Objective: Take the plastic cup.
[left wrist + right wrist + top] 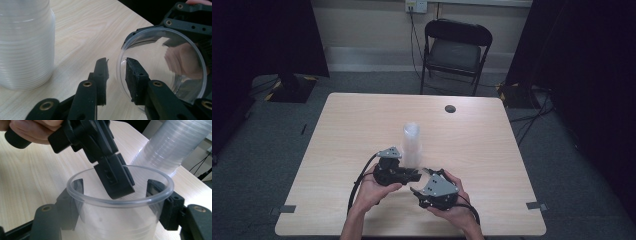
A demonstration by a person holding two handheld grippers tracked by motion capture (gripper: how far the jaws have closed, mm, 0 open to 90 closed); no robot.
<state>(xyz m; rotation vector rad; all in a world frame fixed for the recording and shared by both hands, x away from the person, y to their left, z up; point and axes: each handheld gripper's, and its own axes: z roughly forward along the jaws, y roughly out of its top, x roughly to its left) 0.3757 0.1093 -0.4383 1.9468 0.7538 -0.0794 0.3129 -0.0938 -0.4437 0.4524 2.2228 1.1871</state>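
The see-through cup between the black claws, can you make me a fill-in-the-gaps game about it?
1. The right gripper squeezes the clear cup from both ____.
2. One finger of the left gripper is ____ the cup's rim.
3. The stack of cups stands on the ____.

Missing words: sides; inside; table
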